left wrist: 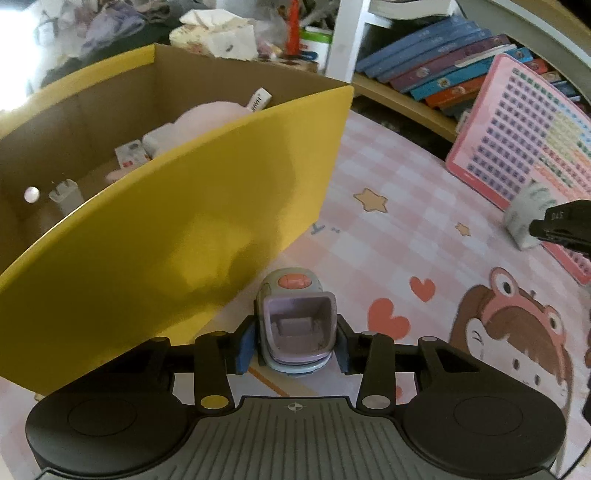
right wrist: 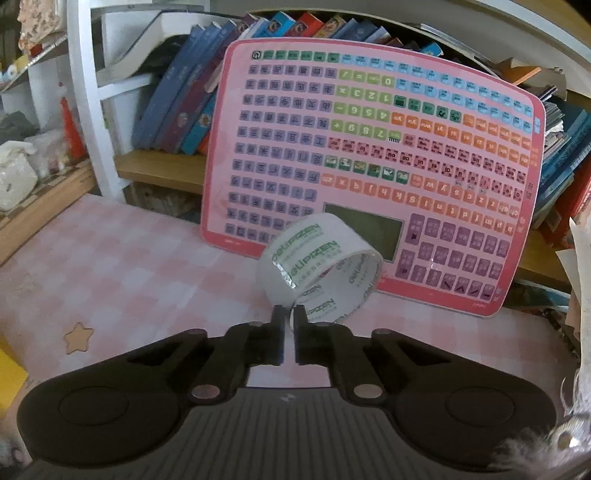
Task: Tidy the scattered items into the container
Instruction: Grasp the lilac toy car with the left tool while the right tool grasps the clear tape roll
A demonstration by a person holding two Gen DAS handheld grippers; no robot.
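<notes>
My left gripper (left wrist: 295, 347) is shut on a small lilac toy (left wrist: 295, 325) with an orange button on top; the blue pads press its two sides, just in front of the yellow box (left wrist: 207, 221). The box is open-topped and holds a pink plush (left wrist: 207, 118) and other small items. My right gripper (right wrist: 290, 317) is shut on the wall of a clear tape roll (right wrist: 317, 262) with green lettering, tilted above the pink checked mat (right wrist: 129, 266). The same tape roll (left wrist: 524, 214) and right gripper (left wrist: 535, 229) show at the right edge of the left wrist view.
A pink learning keyboard board (right wrist: 376, 166) leans against a low shelf of books (right wrist: 192, 99) behind the tape. A white shelf post (right wrist: 88, 110) stands at left. Cloth and bags (left wrist: 218, 33) pile up behind the box. The mat (left wrist: 406, 229) carries star, heart and cartoon prints.
</notes>
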